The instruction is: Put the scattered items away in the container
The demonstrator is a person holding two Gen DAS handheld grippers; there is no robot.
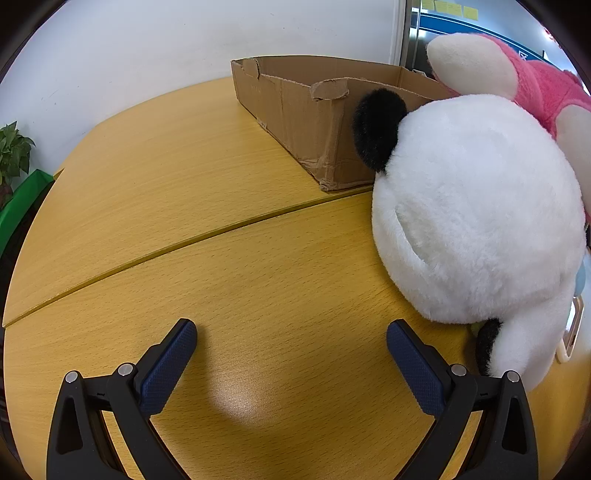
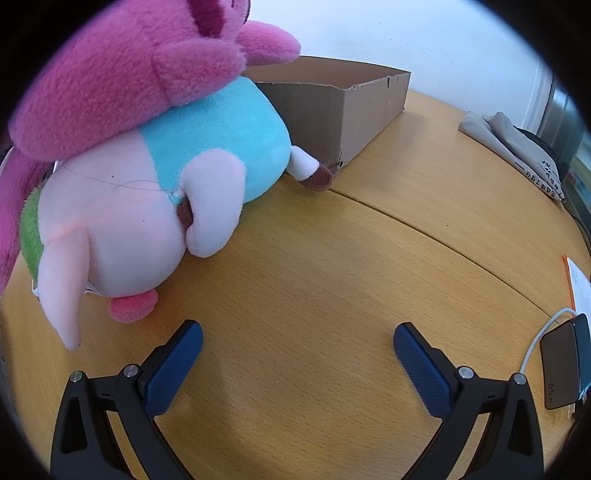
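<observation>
Open cardboard box (image 1: 314, 110), rim torn, empty as far as visible. Beside its near corner, piled toys: white panda (image 1: 476, 221), pink plush (image 2: 122, 74) on top, pale-pink, blue-bodied pig (image 2: 155, 184) lying sideways.

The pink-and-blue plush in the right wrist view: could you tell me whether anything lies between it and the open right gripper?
Nothing visible does. Only bare wooden table lies between the right gripper and the pink-and-blue plush; the magenta plush rests on top of it.

Office meeting room, curved wood-laminate table (image 1: 221, 206), sticky notes (image 1: 448, 7) (yellow), potted plant (image 1: 13, 155)
</observation>
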